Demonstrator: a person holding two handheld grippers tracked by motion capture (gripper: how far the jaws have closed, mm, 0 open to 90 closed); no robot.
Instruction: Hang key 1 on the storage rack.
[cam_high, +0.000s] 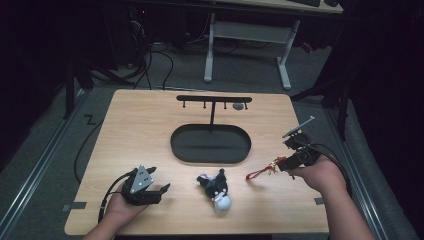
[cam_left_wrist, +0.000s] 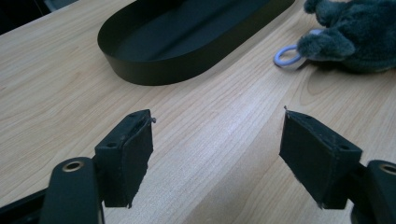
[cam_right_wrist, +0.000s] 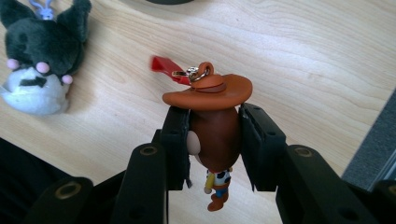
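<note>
In the high view, the light wooden tabletop (cam_high: 150, 125) carries a black oval metal tray (cam_high: 210, 144) near its centre, and a black T-shaped hanging rack with small pegs (cam_high: 214, 101) rises from the tray's 12 o'clock edge. The left gripper (cam_high: 161, 186) rests low at about 7 o'clock of the tray, held in the person's left hand (cam_high: 122, 207), its jaws standing apart with nothing between them. A dark grey and white plush toy keychain (cam_high: 216, 190) lies on the wood at the tray's 6 o'clock, just to the 3 o'clock side of the left gripper. The right gripper (cam_high: 281, 164) sits at about 4 o'clock of the tray, raised off the wood, with a red strap (cam_high: 258, 174) trailing from its tip toward 9 o'clock. In the left gripper view, the two black jaws stand wide apart over bare wood; the tray lies at 12 o'clock and the plush toy, with a pale blue ring (cam_left_wrist: 286, 56) beside it, at 2 o'clock. In the right gripper view, the right gripper is clamped on the brown head of a small cowboy figure keychain with an orange-brown hat (cam_right_wrist: 212, 121); the hat sits just beyond the jaw tips, a gold clasp (cam_right_wrist: 192, 72) joins it to the red strap, and the figure's small body hangs toward 6 o'clock. The plush toy lies at 10 o'clock.
</note>
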